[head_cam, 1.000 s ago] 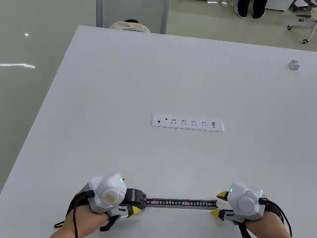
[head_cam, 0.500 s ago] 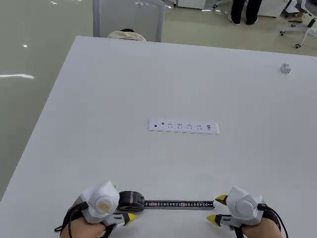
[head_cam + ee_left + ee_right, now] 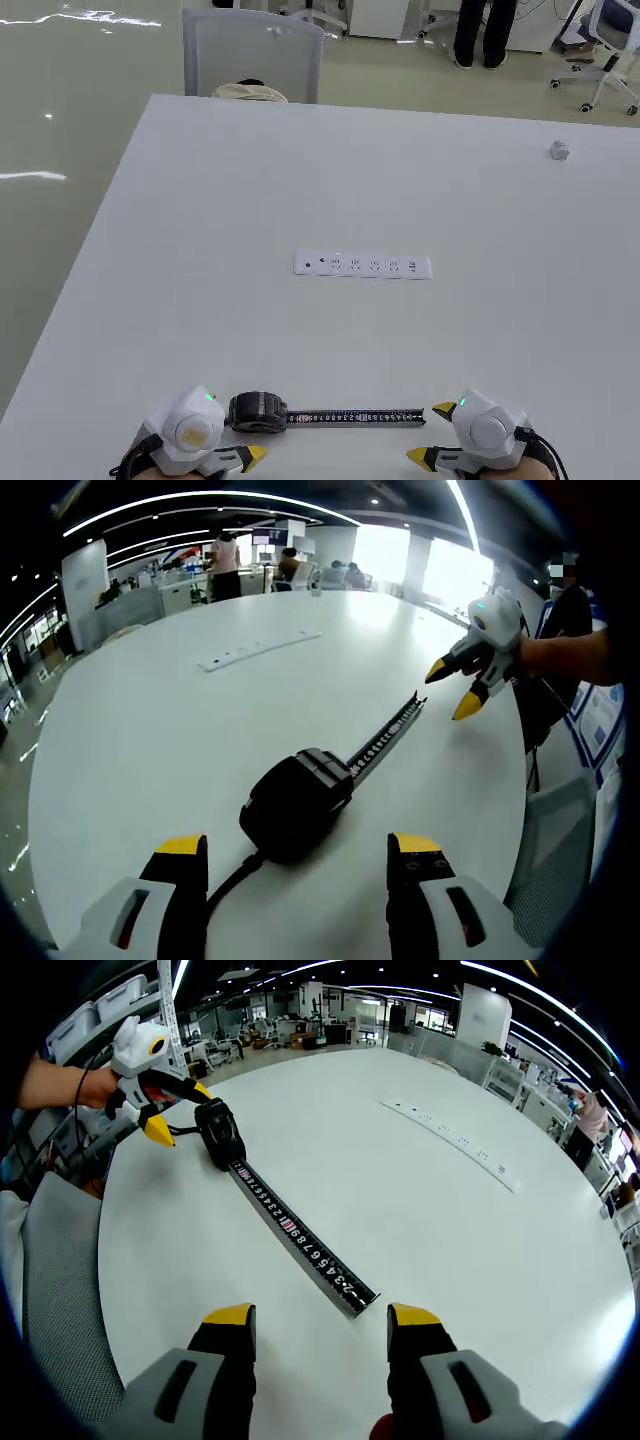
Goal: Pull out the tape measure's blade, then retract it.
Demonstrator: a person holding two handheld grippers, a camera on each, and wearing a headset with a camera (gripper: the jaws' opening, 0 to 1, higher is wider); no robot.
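Wide and empty, the left claw (image 3: 297, 846) is set just behind the tape measure (image 3: 293, 805), the right claw (image 3: 321, 1314) just off the blade (image 3: 296, 1236) tip; the blade is laid left-right between them.

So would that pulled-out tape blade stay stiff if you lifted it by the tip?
Probably springy rather than stiff: the blade is a thin, narrow strip lying flat on the table. The chunky black case looks heavier, so it would likely anchor one end.
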